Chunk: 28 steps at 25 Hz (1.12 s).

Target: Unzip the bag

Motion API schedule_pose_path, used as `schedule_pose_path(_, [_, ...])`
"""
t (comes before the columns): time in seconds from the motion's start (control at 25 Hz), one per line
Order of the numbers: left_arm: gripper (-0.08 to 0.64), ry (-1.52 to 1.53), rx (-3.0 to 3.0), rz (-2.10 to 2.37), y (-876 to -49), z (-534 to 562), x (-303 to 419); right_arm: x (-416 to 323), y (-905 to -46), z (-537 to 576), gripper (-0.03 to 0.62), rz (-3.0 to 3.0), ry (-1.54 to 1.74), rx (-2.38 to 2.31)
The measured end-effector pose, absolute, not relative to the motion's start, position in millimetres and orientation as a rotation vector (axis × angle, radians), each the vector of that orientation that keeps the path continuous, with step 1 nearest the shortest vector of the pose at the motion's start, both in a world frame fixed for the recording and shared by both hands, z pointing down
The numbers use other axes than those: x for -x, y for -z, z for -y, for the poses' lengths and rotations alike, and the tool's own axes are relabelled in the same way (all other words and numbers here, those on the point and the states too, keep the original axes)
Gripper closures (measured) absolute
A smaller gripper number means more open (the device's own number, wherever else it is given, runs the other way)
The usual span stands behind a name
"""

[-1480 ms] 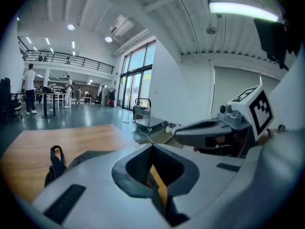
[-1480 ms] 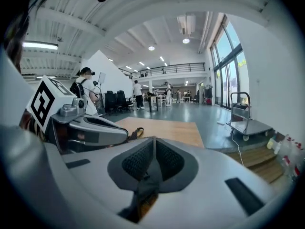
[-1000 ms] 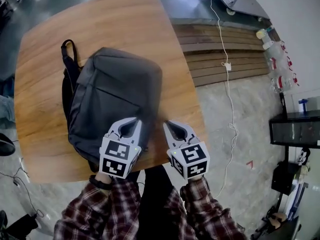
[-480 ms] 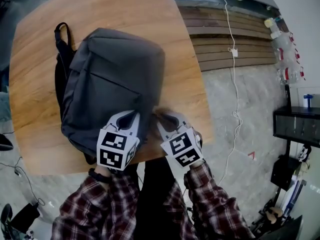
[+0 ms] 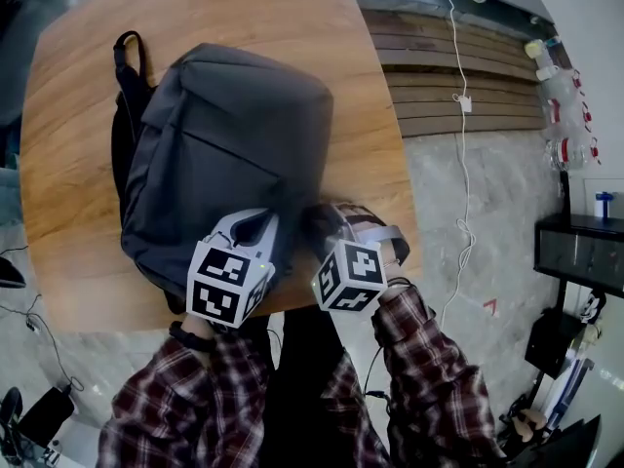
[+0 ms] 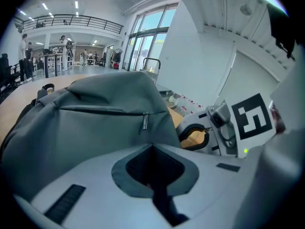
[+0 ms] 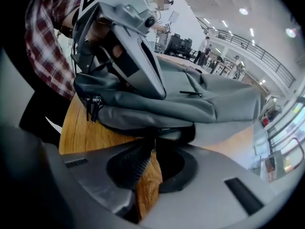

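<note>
— Bag (image 5: 229, 135) flat on the table (image 5: 78, 96), long axis running 12 to 6 in the head view, strap (image 5: 119, 52) out at 11, near end under both hands.

— Left hand-held gripper (image 5: 265, 224)?

— Jaws pressed together, tips on the grey fabric at that near end. Whether any cloth is nipped, no telling.

— And the right hand-held gripper (image 5: 322, 220)?

— Jaws slightly parted, table wood showing between the pads, tips right at the bag's near edge. Nothing clearly caught.

— So where's the zip?

— The right gripper view gives it away: zip pulls (image 7: 93, 106) bunched at the bag's near corner, at 10 o'clock from its tips, beneath the left hand-held gripper. The head view hides them. The left gripper view offers only a pocket pull (image 6: 145, 121) at 12.

— Then the right one likely slides along that edge toward 10.
</note>
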<state>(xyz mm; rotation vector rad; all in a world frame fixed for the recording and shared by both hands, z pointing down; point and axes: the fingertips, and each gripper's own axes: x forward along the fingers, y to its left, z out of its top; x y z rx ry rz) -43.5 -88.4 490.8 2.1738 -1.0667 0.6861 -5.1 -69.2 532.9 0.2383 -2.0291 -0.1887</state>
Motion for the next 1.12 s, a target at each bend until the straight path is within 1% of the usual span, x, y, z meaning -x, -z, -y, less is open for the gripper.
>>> schedule_pose_path(0.28, [0.552,-0.684,-2.177,1.071,-492.8,89.0,46.0,7.2,-532.9,70.4,0.551,2.026,0.165,-0.275])
schedule_pose_path(0.4, [0.552,-0.681,-2.178,1.063,-492.0,88.1,46.1,3.2,-527.8,70.8,0.552,2.072,0.027,-0.339])
schedule_pose_path(0.6, [0.554,-0.678,-2.178,1.053,-492.4,87.5,44.3,-1.0,-524.3,67.0,0.552,2.181,-0.292,-0.409])
schedule_pose_path(0.68, [0.552,-0.679,-2.179,1.054,-495.2,87.7,43.3,-4.2,-526.9,65.9,0.552,2.183,-0.337,-0.416])
schedule_pose_path(0.76, [0.552,-0.682,-2.180,1.056,-496.5,87.5,43.2,-5.1,-529.0,67.5,0.552,2.162,-0.244,-0.432])
schedule_pose_path(0.92, [0.554,-0.679,-2.173,1.067,-490.9,86.6,45.7,6.5,-524.6,71.9,0.551,2.110,0.057,-0.442])
schedule_pose_path(1.12, [0.552,-0.678,-2.175,1.056,-495.2,87.3,43.0,-0.8,-521.5,76.5,0.551,2.135,0.150,-0.495])
